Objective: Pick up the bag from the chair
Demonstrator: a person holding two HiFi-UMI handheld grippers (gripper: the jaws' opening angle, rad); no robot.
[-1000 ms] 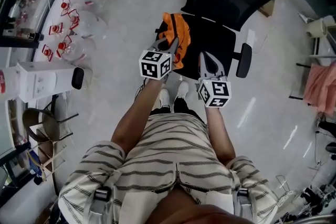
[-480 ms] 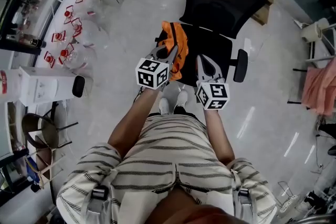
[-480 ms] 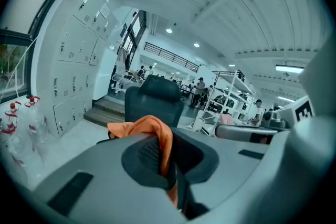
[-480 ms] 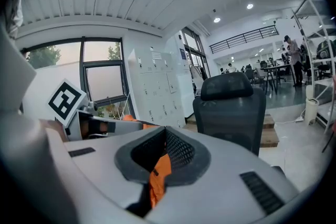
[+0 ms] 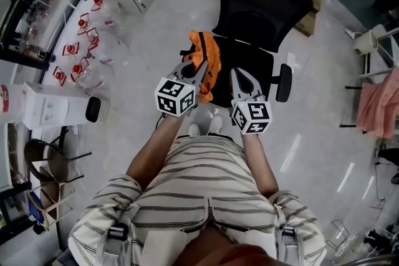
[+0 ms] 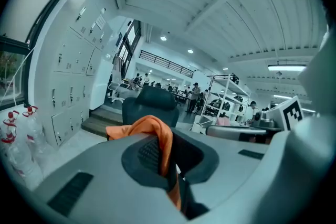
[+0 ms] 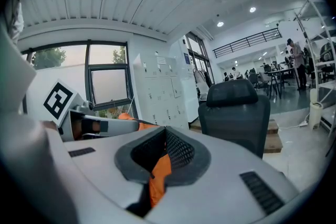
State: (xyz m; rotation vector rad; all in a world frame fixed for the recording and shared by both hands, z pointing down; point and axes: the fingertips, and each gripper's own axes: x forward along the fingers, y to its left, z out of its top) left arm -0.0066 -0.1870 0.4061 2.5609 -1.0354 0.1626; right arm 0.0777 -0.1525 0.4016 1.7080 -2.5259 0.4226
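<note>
An orange and black fabric bag (image 5: 206,54) is seen at the left edge of the seat of a black mesh-backed office chair (image 5: 262,3), which is stood on a pale glossy floor (image 5: 156,15). The left gripper (image 5: 197,66) is closed on the bag, and a fold of orange cloth is pinched between its jaws and draped over them. The right gripper (image 5: 237,75) is held just beside it over the seat, its jaws drawn together on a strip of the same orange cloth. Whether the bag is touching the seat cannot be told.

Overhead, two low views — same chair (image 5: 265,6)
</note>
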